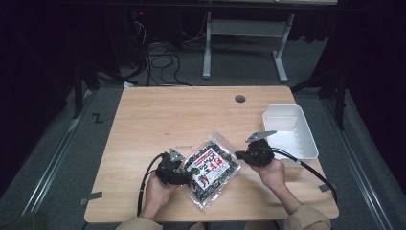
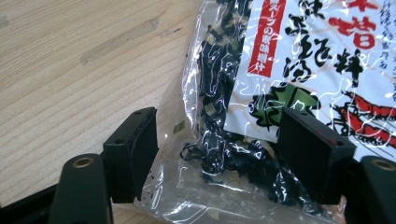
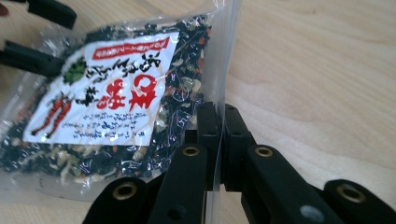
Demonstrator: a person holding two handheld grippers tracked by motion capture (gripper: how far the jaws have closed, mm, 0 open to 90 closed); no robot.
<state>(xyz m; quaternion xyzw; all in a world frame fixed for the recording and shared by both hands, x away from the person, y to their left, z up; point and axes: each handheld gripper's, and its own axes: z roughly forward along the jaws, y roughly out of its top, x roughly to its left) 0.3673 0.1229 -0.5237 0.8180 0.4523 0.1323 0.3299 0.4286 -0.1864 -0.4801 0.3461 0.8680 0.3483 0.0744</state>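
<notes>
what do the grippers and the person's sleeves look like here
Both the left gripper and the right gripper are black, each topped by a grey three-cornered plate and trailing a black cable. Up close, the jaws are matte black blocks on arms with brass-coloured rivets. The sleeves are tan.

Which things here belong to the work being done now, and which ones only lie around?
In use:
- clear bag of dried food
- right claw, shut on the bag's edge
- left claw, open around the bag's corner

Lying about:
- white tray, on the table's right side
- round hole in the tabletop
</notes>
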